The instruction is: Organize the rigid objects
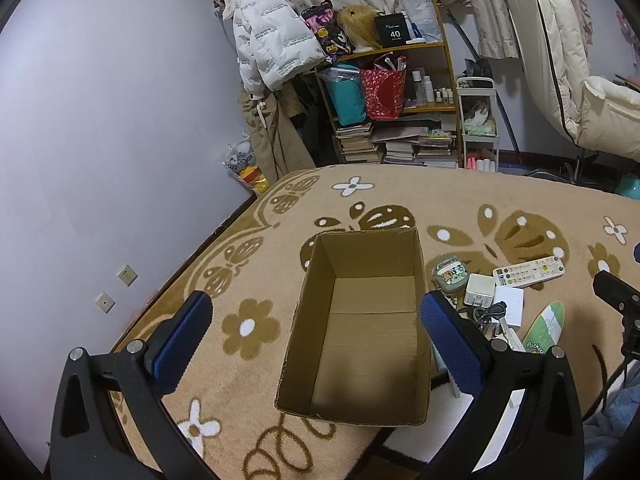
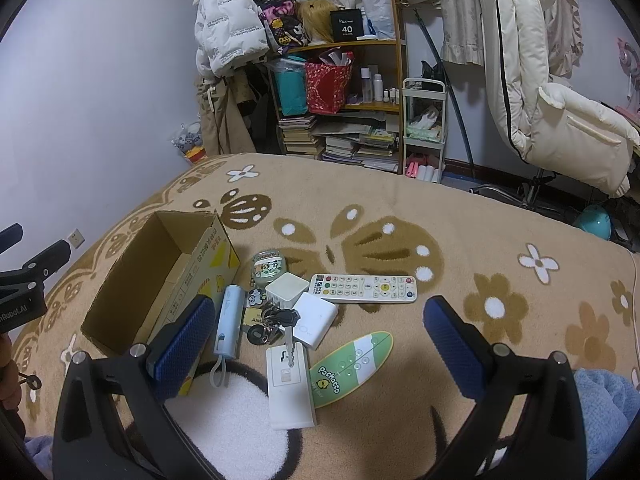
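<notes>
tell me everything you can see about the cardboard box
The cardboard box is a plain brown corrugated carton, open at the top with no flaps showing and nothing inside; a seam runs across its floor. Its top edges look rough. The outer side wall carries yellow graphics and printed text. It sits upright on the floral blanket, left of the cluttered small items. A pale blue cylinder lies close along that printed side; contact is unclear. Neither gripper touches it.
</notes>
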